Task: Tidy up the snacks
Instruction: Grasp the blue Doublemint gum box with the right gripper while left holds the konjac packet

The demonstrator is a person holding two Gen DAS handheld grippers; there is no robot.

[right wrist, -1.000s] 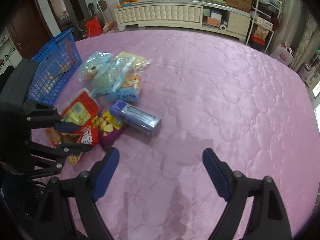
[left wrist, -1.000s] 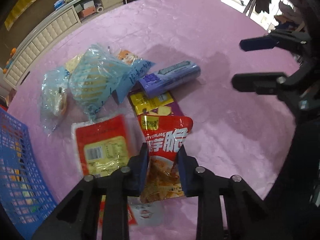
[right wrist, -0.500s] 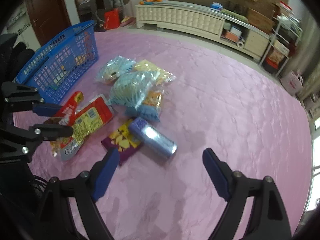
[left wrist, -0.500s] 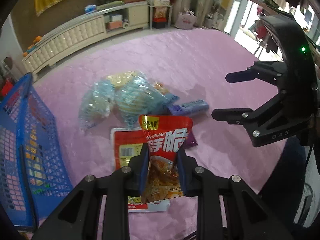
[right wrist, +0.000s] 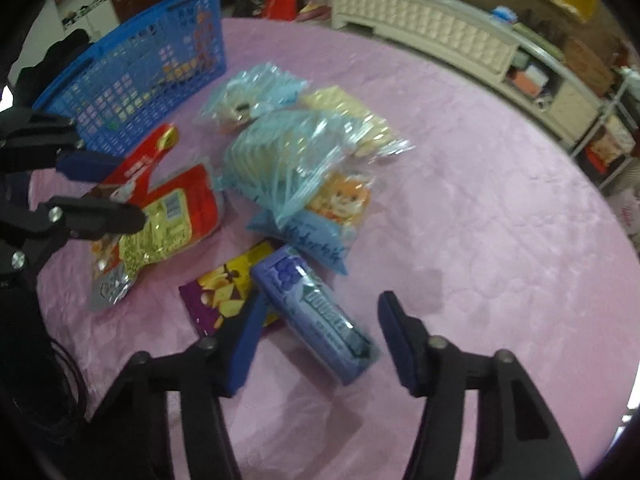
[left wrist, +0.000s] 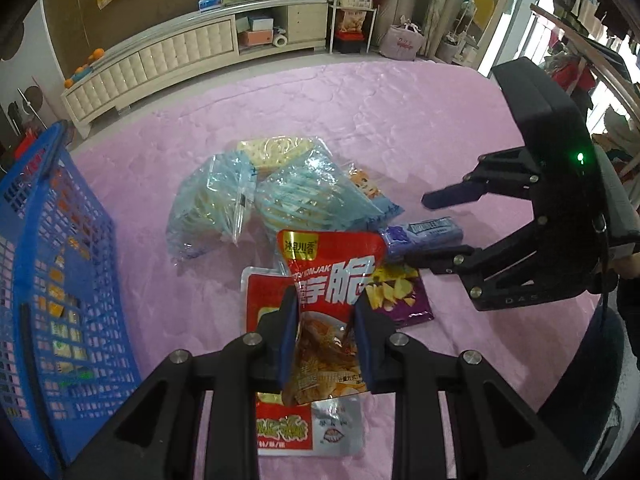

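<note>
My left gripper (left wrist: 325, 320) is shut on a red snack pouch (left wrist: 330, 276) and holds it above the pink table; it also shows in the right wrist view (right wrist: 140, 156). My right gripper (right wrist: 320, 336) is open, its jaws on either side of a purple tube pack (right wrist: 316, 312), which also shows in the left wrist view (left wrist: 424, 234). A red-and-yellow packet (right wrist: 176, 216), a purple chip bag (right wrist: 228, 292), pale blue clear bags (right wrist: 280, 152) and an orange cartoon packet (right wrist: 340, 200) lie in a pile.
A blue plastic basket (left wrist: 52, 280) stands at the left of the table, also seen in the right wrist view (right wrist: 132, 64). The pink quilted cloth (right wrist: 480, 200) covers the table. A cream cabinet (left wrist: 160, 60) stands beyond the table's far edge.
My left gripper has lifted the red pouch off the pile and pulled back. My right gripper has moved down and forward until its jaws flank the purple tube pack.
</note>
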